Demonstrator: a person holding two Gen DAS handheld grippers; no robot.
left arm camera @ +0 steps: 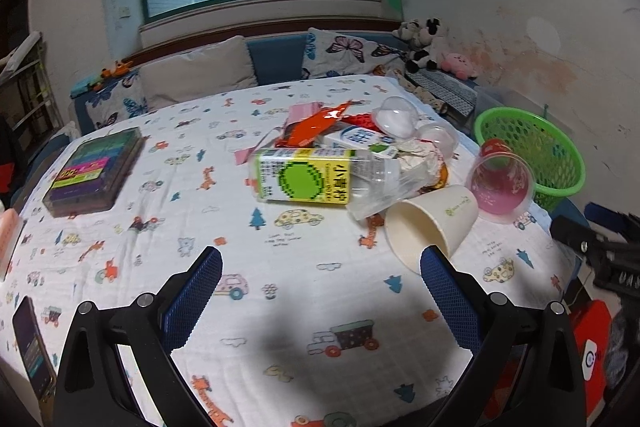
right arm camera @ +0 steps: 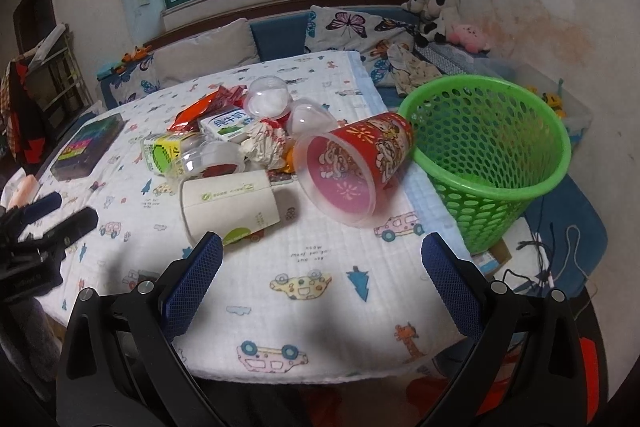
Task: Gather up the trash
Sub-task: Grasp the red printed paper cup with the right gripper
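A trash pile lies on the patterned tablecloth: a clear bottle with a yellow-green label (left arm camera: 304, 181) (right arm camera: 162, 153), a white paper cup (left arm camera: 432, 223) (right arm camera: 228, 205) on its side, a red plastic cup (left arm camera: 500, 183) (right arm camera: 356, 167) on its side, a milk carton (right arm camera: 228, 125), crumpled paper (right arm camera: 266, 143), an orange wrapper (left arm camera: 316, 125) and clear domes (left arm camera: 396, 117). A green mesh basket (right arm camera: 492, 155) (left arm camera: 532, 143) stands off the table's right edge. My left gripper (left arm camera: 320, 267) is open and empty, short of the paper cup. My right gripper (right arm camera: 320, 259) is open and empty, short of the red cup.
A dark box of coloured pens (left arm camera: 96, 173) lies at the table's left. A phone (left arm camera: 34, 347) lies at the near left edge. A bench with cushions (left arm camera: 200, 71) and plush toys (right arm camera: 436, 15) runs behind the table. Cables (right arm camera: 540, 263) lie below the basket.
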